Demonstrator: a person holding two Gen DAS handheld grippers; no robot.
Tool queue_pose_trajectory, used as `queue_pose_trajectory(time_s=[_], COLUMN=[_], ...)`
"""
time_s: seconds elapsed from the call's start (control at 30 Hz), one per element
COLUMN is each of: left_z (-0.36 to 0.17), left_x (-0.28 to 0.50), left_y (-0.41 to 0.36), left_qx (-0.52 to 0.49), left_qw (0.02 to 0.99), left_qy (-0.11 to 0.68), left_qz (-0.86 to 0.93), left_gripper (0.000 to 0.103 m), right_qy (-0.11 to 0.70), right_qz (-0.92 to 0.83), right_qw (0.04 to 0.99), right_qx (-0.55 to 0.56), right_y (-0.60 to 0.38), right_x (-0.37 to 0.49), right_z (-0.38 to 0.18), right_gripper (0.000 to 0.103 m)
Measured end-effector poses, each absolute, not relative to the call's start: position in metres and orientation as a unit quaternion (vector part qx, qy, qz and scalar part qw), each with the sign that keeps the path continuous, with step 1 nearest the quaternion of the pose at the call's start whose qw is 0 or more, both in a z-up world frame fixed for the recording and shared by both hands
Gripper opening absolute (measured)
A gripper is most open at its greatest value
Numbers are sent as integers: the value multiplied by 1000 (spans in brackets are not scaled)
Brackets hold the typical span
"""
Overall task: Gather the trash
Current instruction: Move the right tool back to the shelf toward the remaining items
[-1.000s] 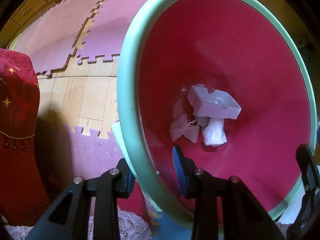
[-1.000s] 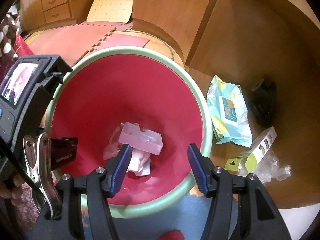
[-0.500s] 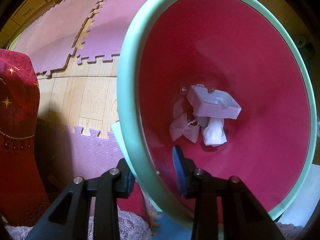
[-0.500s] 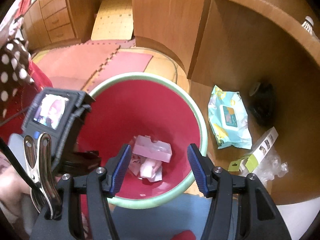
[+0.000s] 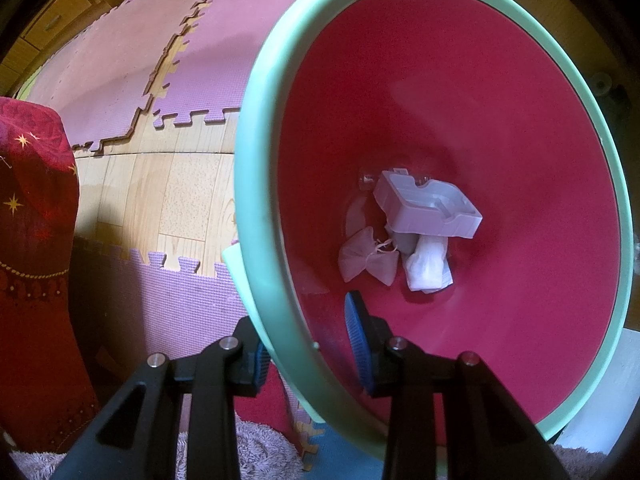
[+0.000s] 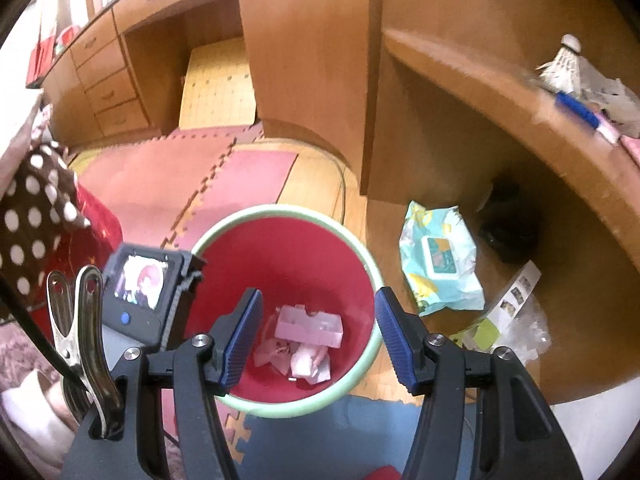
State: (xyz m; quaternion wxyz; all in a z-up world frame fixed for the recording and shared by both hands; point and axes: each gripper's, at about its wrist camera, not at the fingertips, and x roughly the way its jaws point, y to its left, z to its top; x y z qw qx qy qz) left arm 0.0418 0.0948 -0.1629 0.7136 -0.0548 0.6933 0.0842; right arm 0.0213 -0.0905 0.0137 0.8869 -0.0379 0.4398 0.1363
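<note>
A red trash bin with a mint-green rim stands on the floor. At its bottom lie a clear plastic tray, a small gauze pouch and a white wrapper. My left gripper is shut on the bin's rim, one pad outside the wall and one inside. My right gripper hangs high above the bin, open, with nothing between its pads. The left gripper's camera unit shows in the right wrist view at the bin's left edge.
Under the wooden desk lie a wet-wipes pack, a small carton, crumpled clear plastic and a dark object. A shuttlecock and papers sit on the desk. Pink foam mats cover the floor; red fabric stands left.
My right gripper has risen away from the bin, so the bin looks smaller and the desk top has come into view. The left gripper has stayed clamped on the rim.
</note>
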Motion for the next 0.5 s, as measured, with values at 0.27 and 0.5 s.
queue_pose_trajectory(time_s=[0.27, 0.5], left_z=[-163, -163], left_x=[42, 42], left_y=[95, 95], left_qx=[-54, -55], left_qw=[714, 714], left_qy=[693, 693], left_qz=[85, 84], left_gripper=[36, 36], right_qy=[412, 387], right_qz=[121, 96], right_qw=[903, 917], right_qx=[-3, 13], right_y=[-113, -141], right_x=[12, 7], right_z=[48, 84], right_gripper=[59, 59])
